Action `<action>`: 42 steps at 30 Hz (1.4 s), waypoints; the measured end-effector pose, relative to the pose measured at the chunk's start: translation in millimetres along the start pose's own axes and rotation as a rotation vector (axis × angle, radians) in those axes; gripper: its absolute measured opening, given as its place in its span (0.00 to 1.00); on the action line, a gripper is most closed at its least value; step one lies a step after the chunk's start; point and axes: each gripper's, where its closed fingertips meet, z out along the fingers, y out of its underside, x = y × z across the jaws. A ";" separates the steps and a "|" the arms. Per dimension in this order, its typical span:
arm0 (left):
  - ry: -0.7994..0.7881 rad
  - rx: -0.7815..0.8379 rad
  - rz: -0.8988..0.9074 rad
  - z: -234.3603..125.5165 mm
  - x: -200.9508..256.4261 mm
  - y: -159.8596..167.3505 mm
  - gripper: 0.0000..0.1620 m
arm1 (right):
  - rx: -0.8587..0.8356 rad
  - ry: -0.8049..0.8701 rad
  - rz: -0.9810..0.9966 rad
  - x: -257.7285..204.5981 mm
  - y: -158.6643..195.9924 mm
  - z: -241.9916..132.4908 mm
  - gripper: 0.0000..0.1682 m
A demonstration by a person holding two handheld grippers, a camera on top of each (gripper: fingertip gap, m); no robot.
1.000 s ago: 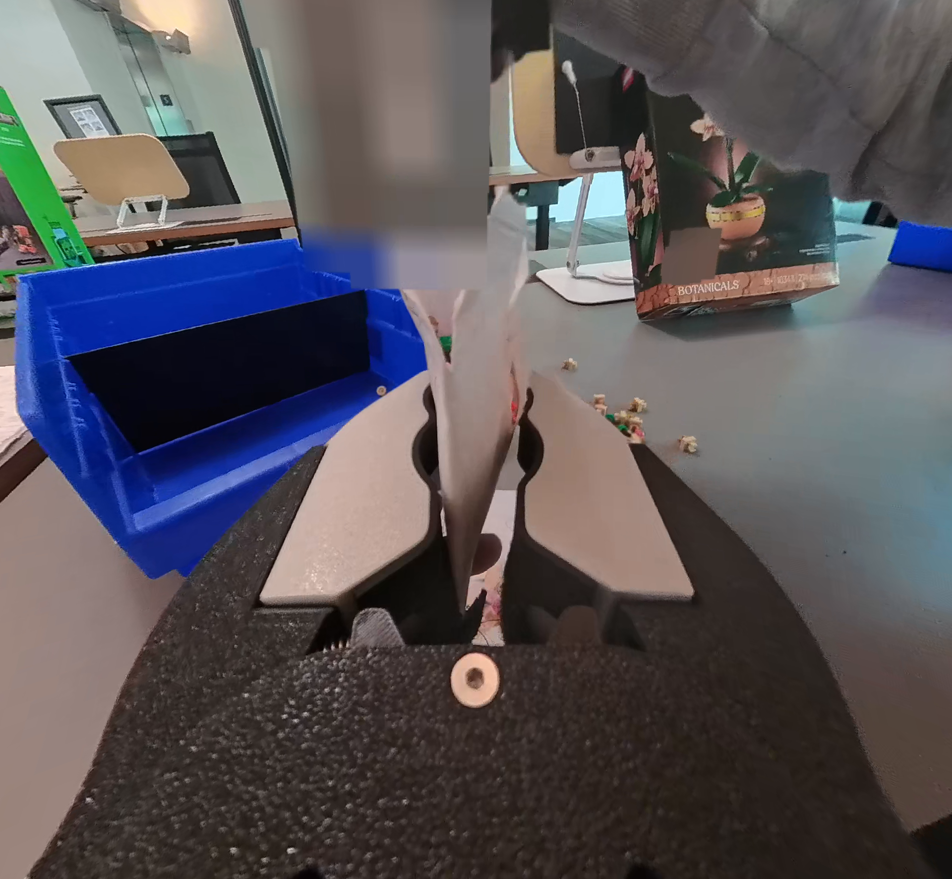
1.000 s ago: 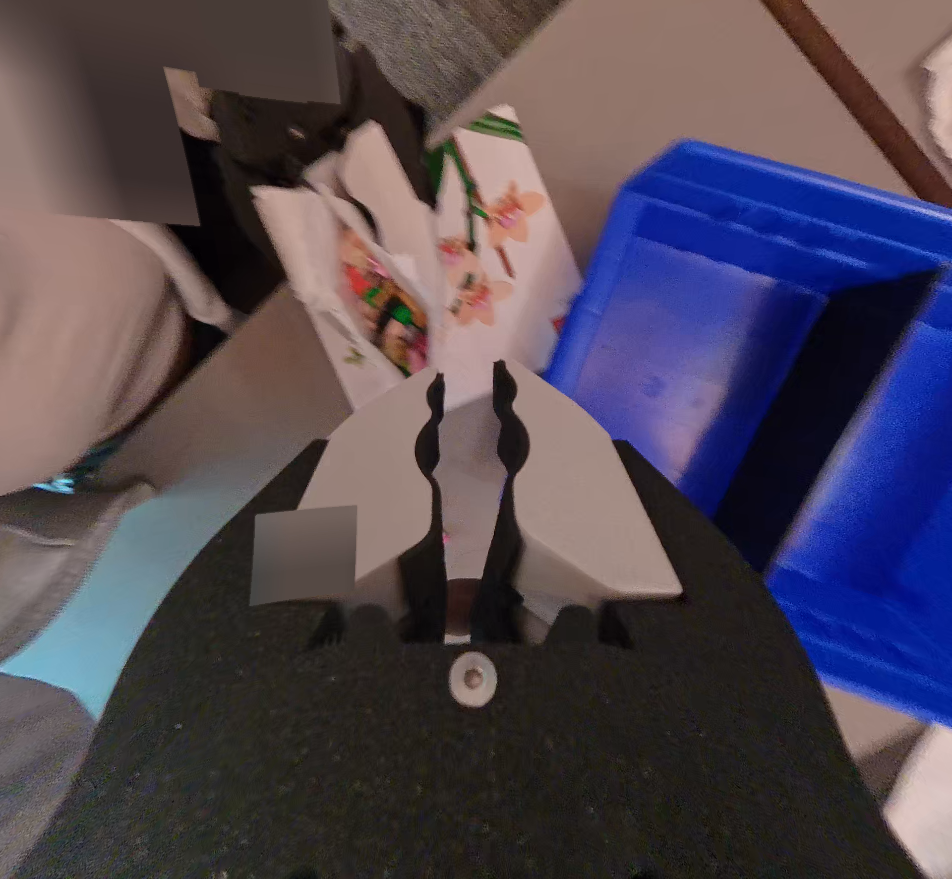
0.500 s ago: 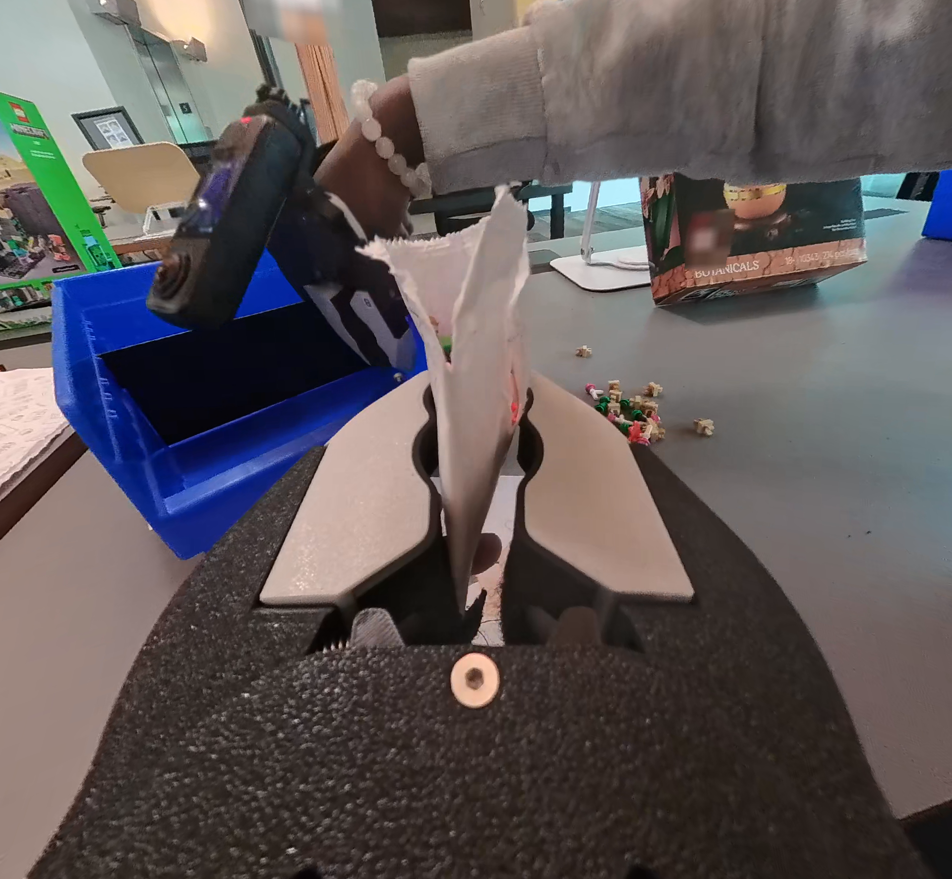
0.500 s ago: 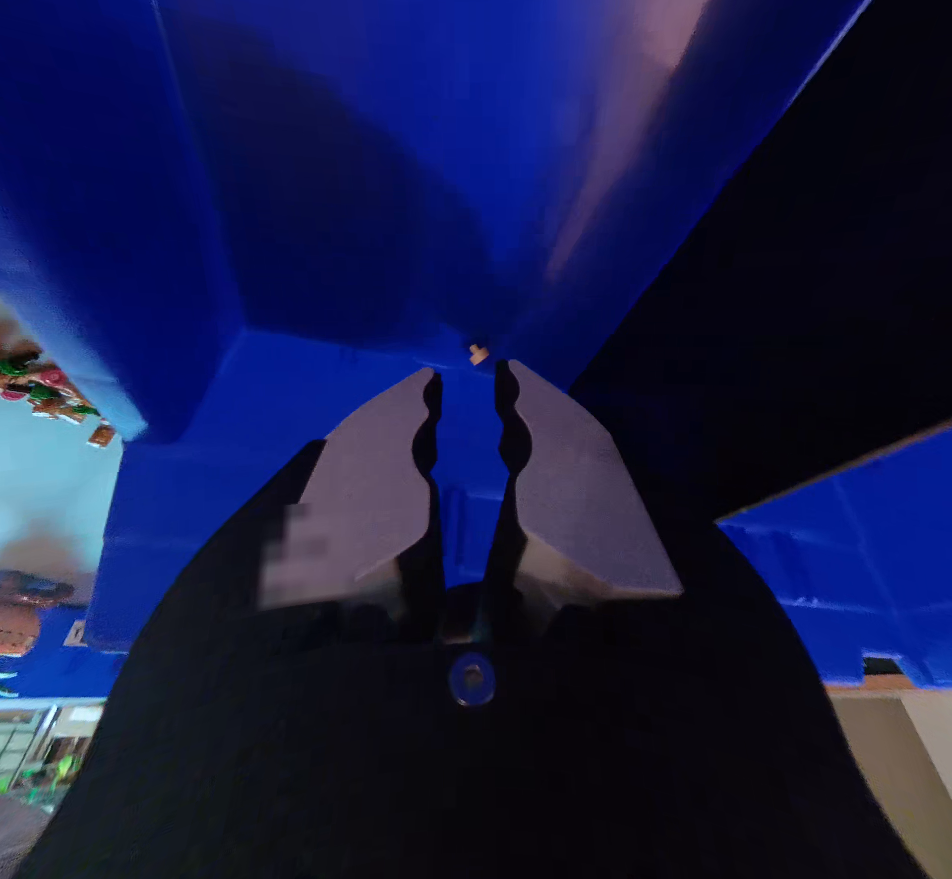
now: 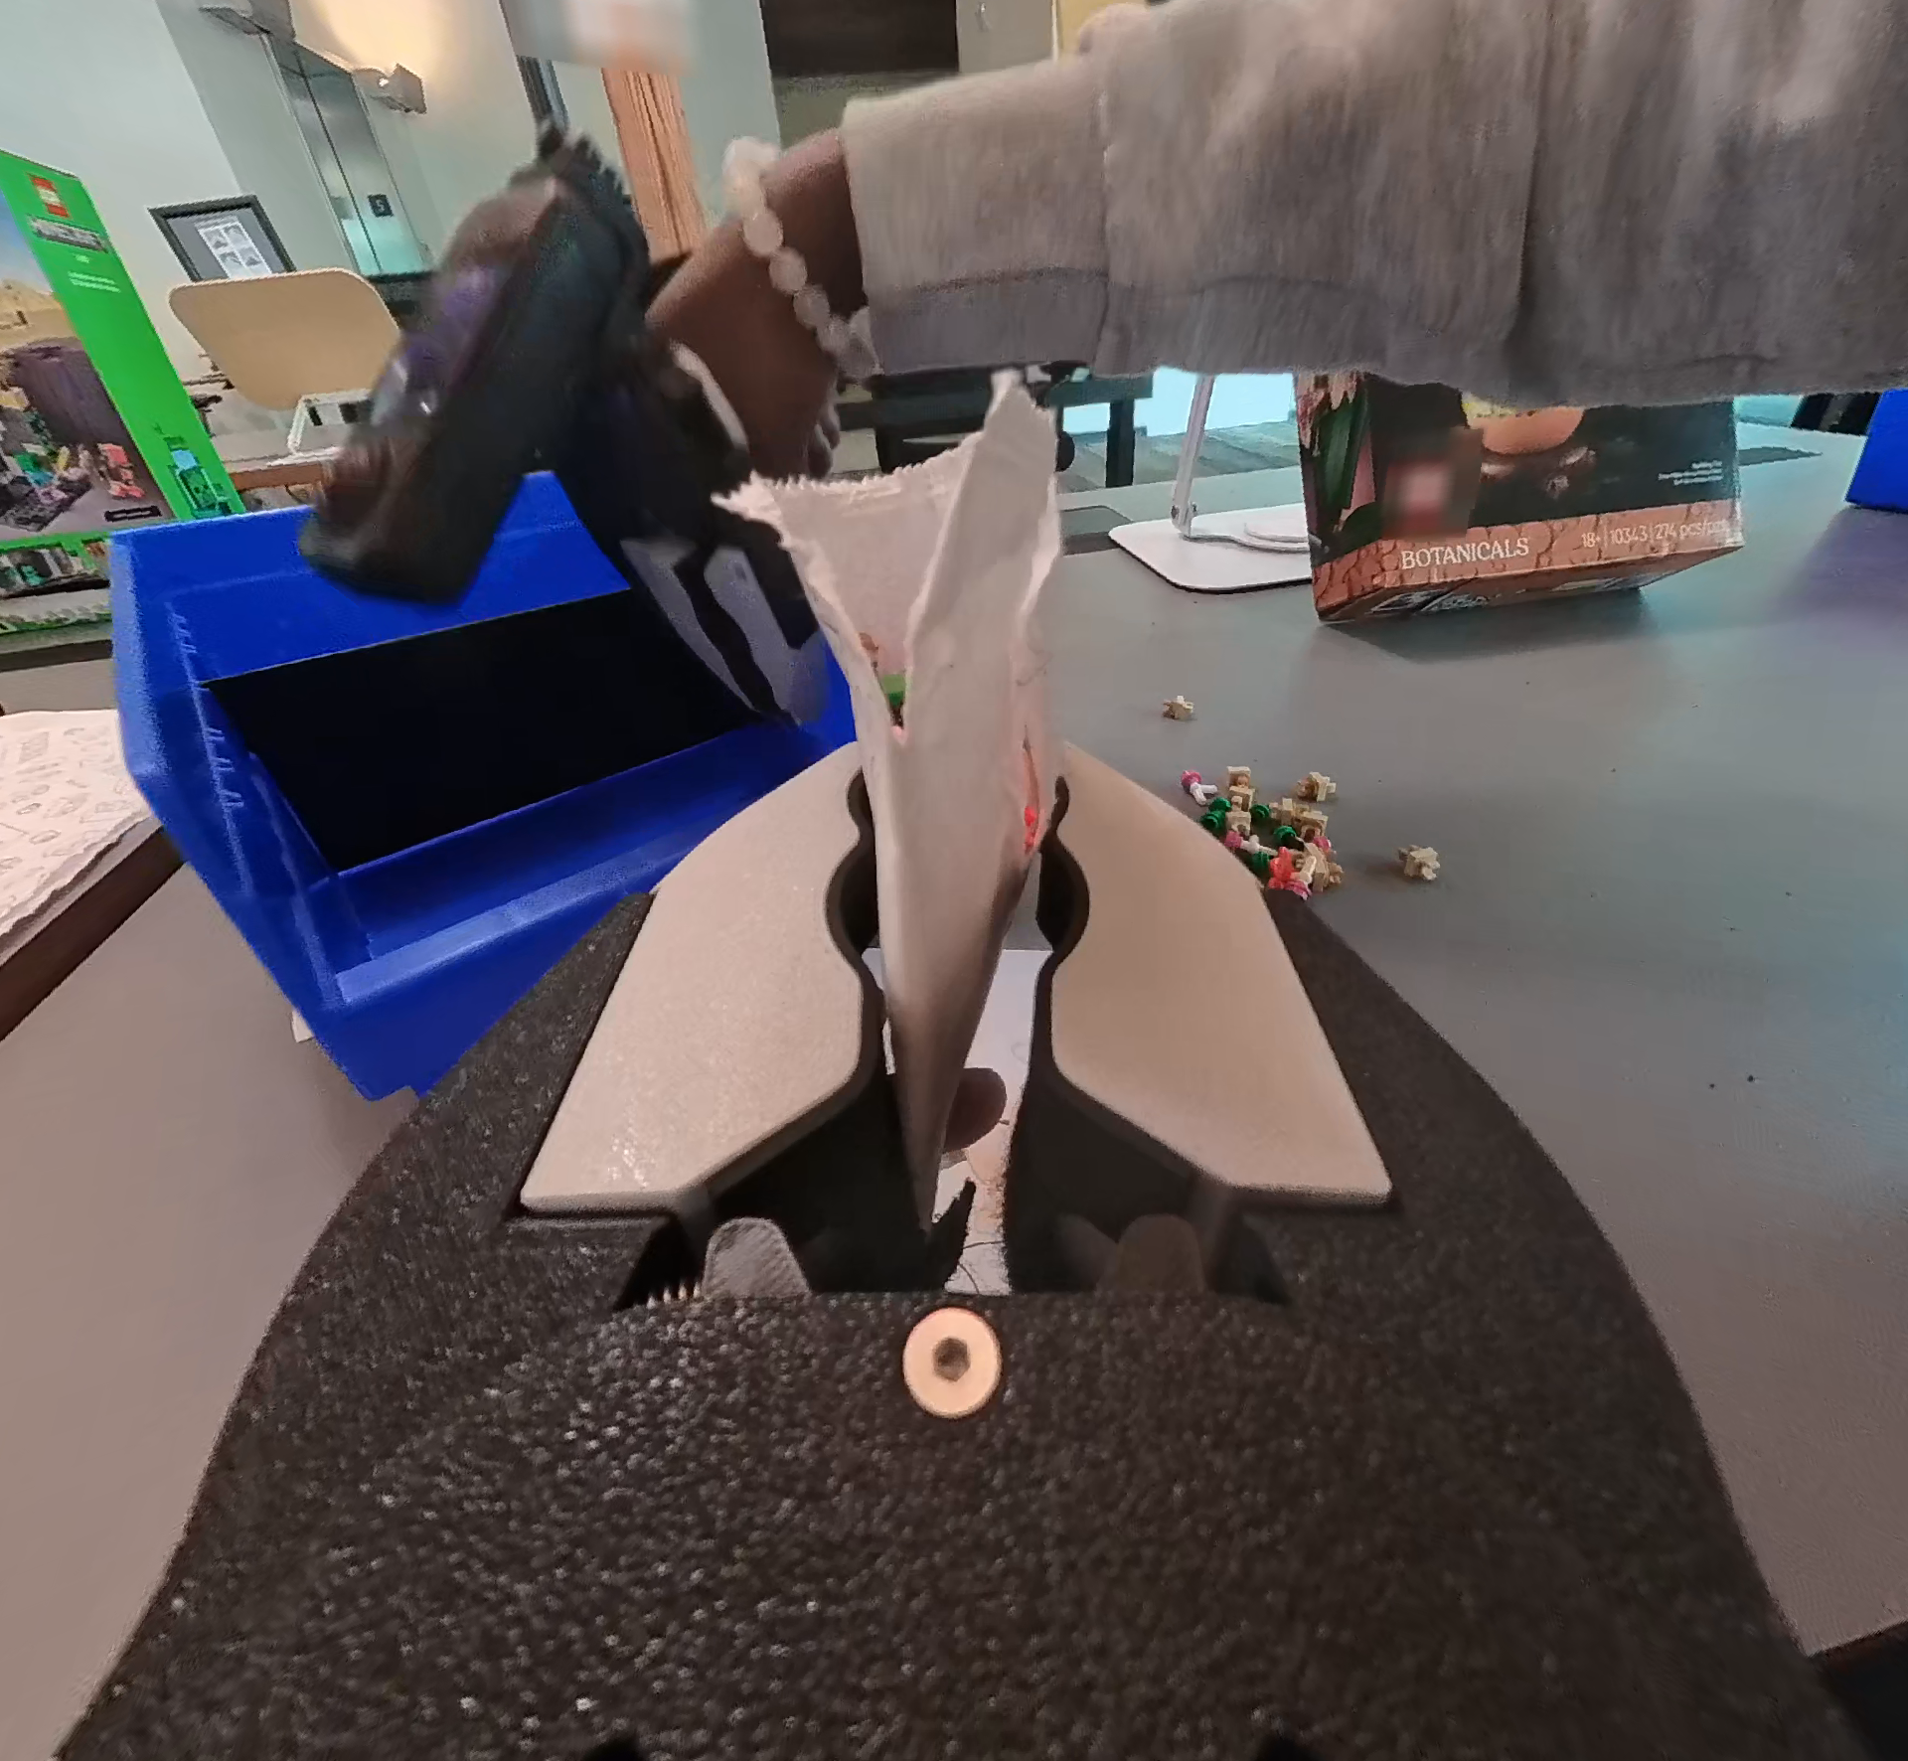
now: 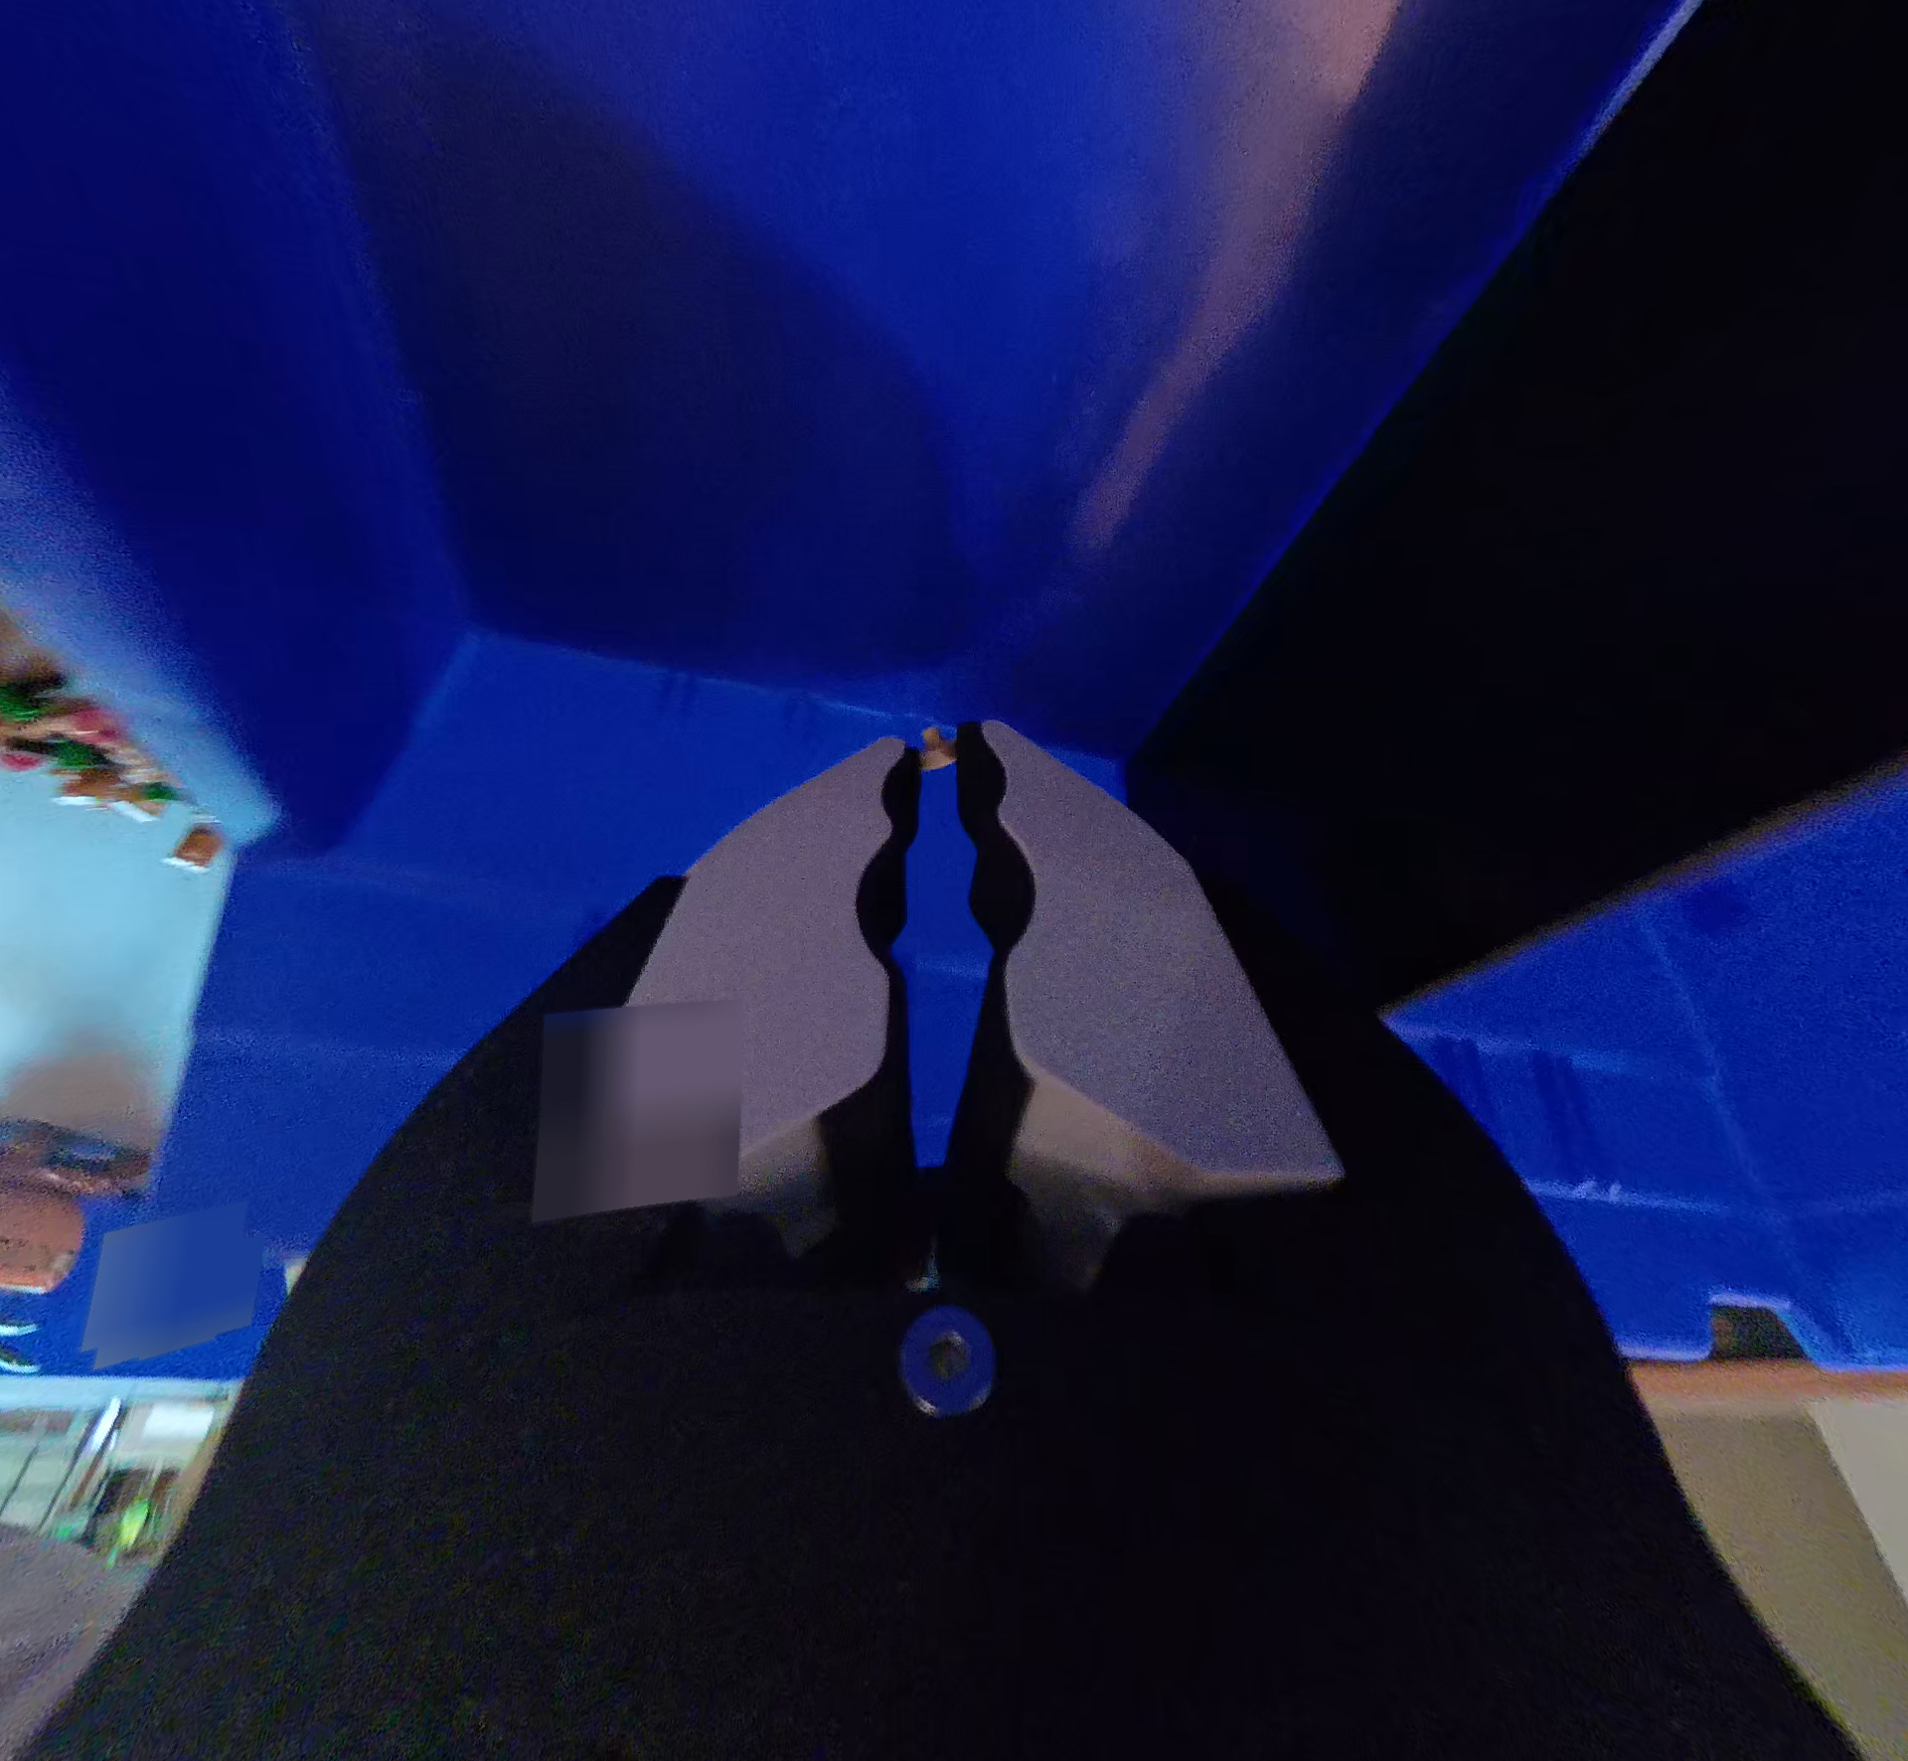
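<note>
My left gripper (image 5: 955,782) is shut on a torn-open white paper bag (image 5: 950,658) and holds it upright above the grey table (image 5: 1549,885). Small coloured pieces show inside the bag. A blue bin (image 5: 258,782) stands just left of it. My right gripper (image 5: 743,648), held by a hand in a grey sleeve (image 5: 1445,132), reaches down into that bin. In the right wrist view the right gripper (image 6: 940,743) is inside the blue bin (image 6: 723,266), at its bottom corner. Its fingers are closed on a small tan piece (image 6: 934,749) at their tips.
A heap of small loose pieces (image 5: 1270,834) lies on the table to the right of the bag. A flower-printed box (image 5: 1518,514) and a white stand base (image 5: 1208,545) are behind it. A green box (image 5: 72,390) and a printed sheet (image 5: 52,813) are at the left. The grippers' ends are close to 20 cm from one another.
My right gripper has swung from the bag down into the blue bin and closed its fingers on the small tan piece. The left gripper still holds the bag in place.
</note>
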 end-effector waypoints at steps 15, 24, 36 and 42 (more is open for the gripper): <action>-0.012 0.010 -0.003 2.1 0.0 -1.9 0.16 | 0.889 -0.198 -0.326 -138.5 -69.1 -162.2 0.08; -0.018 0.024 0.004 1.2 0.7 -7.0 0.16 | 0.886 -0.243 -0.358 -151.4 -61.4 -161.3 0.20; -0.036 0.041 -0.019 -2.2 -6.8 -7.0 0.16 | 1.092 0.215 0.189 -57.5 -16.9 -182.4 0.25; -0.027 0.041 0.006 -1.1 -2.9 -8.5 0.16 | 0.732 0.338 0.365 29.1 26.3 -93.7 0.30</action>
